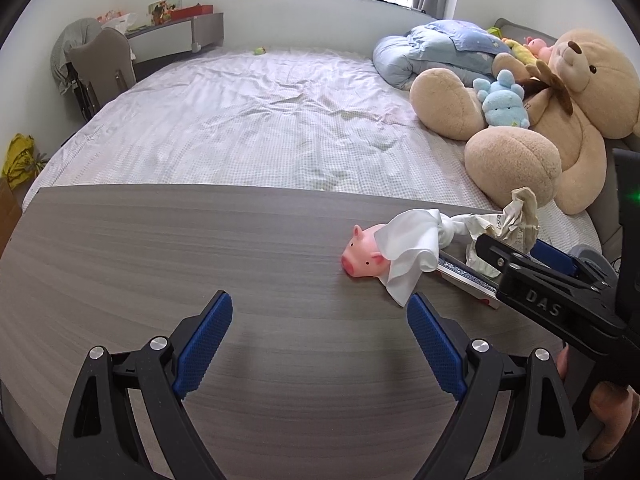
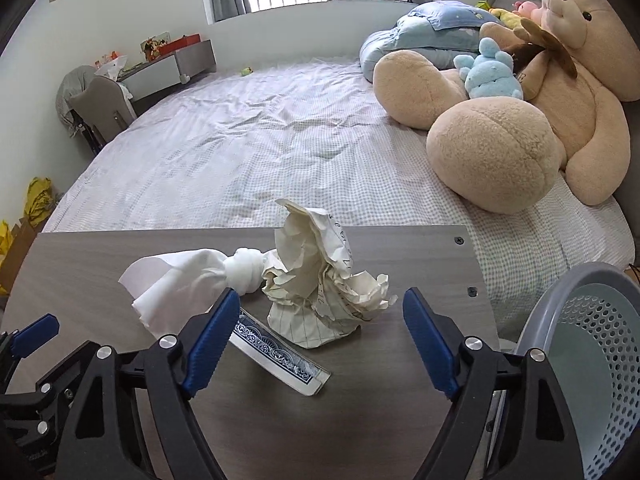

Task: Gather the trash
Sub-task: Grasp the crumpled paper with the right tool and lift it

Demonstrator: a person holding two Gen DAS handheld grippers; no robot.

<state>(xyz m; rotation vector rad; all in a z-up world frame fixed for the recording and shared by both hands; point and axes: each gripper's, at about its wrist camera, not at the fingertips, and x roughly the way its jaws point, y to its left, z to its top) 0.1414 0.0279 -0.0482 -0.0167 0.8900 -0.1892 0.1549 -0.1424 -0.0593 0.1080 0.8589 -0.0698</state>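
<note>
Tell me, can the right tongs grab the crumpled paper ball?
Probably yes. The right tongs are open, and the crumpled paper ball sits on the table just ahead, between the fingers. Only the knotted tissue touches its left side.

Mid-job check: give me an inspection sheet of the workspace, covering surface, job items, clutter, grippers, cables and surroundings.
Surface: grey wood-grain table, set against the bed.
Job's things: crumpled paper and knotted white tissue lie touching on the table; perforated bin at the right edge.
Clutter: pink pig toy partly under the tissue; blue-backed card pack beside the paper.
Grippers: left gripper open, empty; right gripper open, facing the paper.
Cables: nothing seen.
Surroundings: bed, teddy bear, blue plush, window.
</note>
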